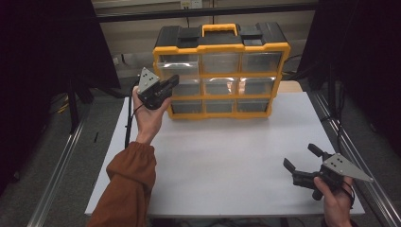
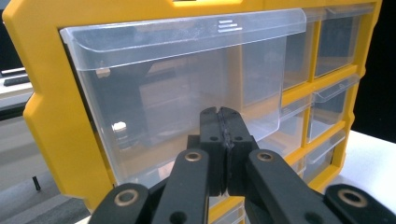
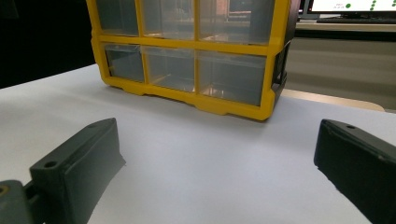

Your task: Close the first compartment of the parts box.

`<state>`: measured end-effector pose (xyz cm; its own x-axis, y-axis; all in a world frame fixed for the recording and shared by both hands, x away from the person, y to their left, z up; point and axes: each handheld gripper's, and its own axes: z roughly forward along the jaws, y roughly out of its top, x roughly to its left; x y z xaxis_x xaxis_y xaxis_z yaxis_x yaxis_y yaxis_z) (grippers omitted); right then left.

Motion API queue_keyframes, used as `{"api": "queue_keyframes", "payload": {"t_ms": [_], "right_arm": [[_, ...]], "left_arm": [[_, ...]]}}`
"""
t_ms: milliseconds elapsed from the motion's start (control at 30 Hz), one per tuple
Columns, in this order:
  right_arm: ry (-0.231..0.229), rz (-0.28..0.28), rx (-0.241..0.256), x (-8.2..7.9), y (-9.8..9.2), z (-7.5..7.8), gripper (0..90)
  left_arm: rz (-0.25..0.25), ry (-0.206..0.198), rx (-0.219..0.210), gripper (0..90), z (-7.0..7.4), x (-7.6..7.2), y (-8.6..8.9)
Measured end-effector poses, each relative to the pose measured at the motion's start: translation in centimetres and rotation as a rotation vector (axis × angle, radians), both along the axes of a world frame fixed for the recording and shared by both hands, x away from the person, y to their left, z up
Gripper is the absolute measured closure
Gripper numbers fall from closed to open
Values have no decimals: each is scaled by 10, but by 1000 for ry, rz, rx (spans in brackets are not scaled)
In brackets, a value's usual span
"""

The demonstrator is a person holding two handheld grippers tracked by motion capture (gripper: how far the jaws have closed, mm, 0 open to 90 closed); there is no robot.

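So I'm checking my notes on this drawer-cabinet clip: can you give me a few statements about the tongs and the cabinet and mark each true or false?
1. The left tongs are shut in front of the top-left clear drawer. True.
2. The right tongs are shut. False: their jaws stand wide apart, nothing between them.
3. The drawer cabinet is yellow with a black top. True.
4. The right tongs touch the cabinet. False: they are held low over the white table, well away from it.
5. The cabinet has three rows of three drawers. True.
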<state>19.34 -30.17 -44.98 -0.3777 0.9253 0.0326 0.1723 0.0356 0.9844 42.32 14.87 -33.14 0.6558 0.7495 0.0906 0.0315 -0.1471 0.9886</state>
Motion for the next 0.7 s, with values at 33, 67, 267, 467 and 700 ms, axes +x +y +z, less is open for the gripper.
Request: {"api": "queue_keyframes", "payload": {"t_ms": [33,67,267,467,700], "right_arm": [[1,1,1,0,0,0,6],[1,0,-1,0,0,0,6],[0,-1,-1,0,0,0,6],[4,0,1,0,0,0,6],[4,0,1,0,0,0,6]], "left_arm": [[3,0,6,888,0,1,0],[3,0,4,888,0,1,0],[-2,-1,6,888,2,3,-1],[7,-2,1,888,2,6,-2],[10,-4,9,888,1,8,-2]]}}
